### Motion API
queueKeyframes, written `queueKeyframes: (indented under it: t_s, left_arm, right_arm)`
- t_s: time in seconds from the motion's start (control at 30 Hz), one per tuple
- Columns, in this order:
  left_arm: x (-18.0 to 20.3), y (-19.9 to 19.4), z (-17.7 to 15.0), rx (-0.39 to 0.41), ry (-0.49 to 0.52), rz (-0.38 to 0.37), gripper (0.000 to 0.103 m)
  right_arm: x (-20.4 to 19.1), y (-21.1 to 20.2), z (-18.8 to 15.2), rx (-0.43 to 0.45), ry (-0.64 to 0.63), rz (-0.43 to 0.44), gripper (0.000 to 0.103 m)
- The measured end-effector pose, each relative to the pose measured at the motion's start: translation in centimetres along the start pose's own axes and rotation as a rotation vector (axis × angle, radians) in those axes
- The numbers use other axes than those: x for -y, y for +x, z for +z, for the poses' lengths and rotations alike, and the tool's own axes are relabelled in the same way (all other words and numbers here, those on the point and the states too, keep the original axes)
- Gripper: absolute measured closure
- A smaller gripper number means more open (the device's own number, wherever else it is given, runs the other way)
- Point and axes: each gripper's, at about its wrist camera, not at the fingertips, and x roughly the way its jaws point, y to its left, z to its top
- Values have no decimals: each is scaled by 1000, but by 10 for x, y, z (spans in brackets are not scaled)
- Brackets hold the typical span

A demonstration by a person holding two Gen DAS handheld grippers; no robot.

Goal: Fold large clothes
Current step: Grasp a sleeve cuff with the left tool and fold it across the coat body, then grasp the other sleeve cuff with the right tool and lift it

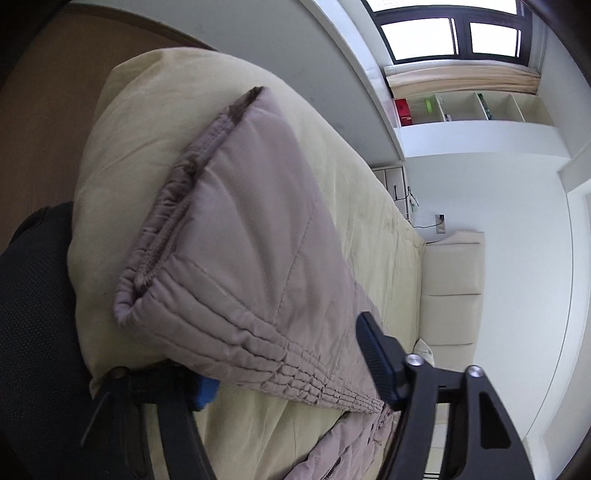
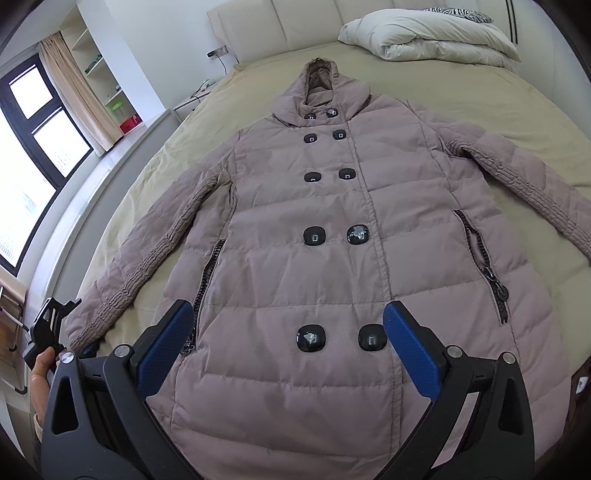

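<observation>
Mauve quilted down coat [image 2: 314,236] with two rows of glossy black buttons lies face up and spread flat on a pale yellow bedsheet [image 2: 480,110], hood toward the cream padded headboard [image 2: 295,22] at the far end, both sleeves out to the sides. At the near left, the left gripper [image 1: 288,373] straddles the ribbed cuff of the coat's left-hand sleeve [image 1: 229,236]; its blue-padded jaws stand either side of the fabric, part closed, and whether the pads already press on it cannot be told. A bare hand [image 2: 40,373] holds that tool at the bed's near left edge. At centre, the right gripper [image 2: 288,347] hovers over the coat's lower front with its jaws spread wide, holding nothing. A white folded duvet [image 2: 428,33] sits at the far right. Folding appears to be at its first step: taking the left sleeve. Next, the cuff likely needs a firm pinch, then a carry rightward across the chest.
</observation>
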Motion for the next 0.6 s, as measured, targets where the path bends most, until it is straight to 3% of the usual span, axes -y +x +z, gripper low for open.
queueKeyframes:
  t_s: [0.03, 0.07, 0.13, 0.2, 0.27, 0.4, 0.5, 0.6]
  left_arm:
    - [6, 4, 3, 0, 34, 2, 70]
    - [17, 5, 5, 3, 86, 2, 82]
    - [51, 1, 2, 38, 271, 16, 83]
    - [96, -5, -20, 90, 562, 20, 84]
    - [135, -8, -65, 139, 897, 21, 86]
    - [163, -7, -169, 152, 1393, -35, 88]
    - [153, -6, -236, 146, 1671, -79, 88]
    - [135, 0, -275, 107, 1827, -91, 88]
  right_arm:
    - [1, 0, -1, 4, 3, 0, 0]
    - [4, 0, -1, 8, 10, 3, 0]
    - [12, -2, -1, 21, 28, 10, 0]
    - [19, -2, 0, 31, 38, 23, 0]
    - [27, -2, 3, 40, 43, 34, 0]
    - [50, 2, 24, 24, 109, 147, 15]
    - [68, 9, 47, -4, 196, 296, 17]
    - [72, 21, 70, -62, 241, 498, 17]
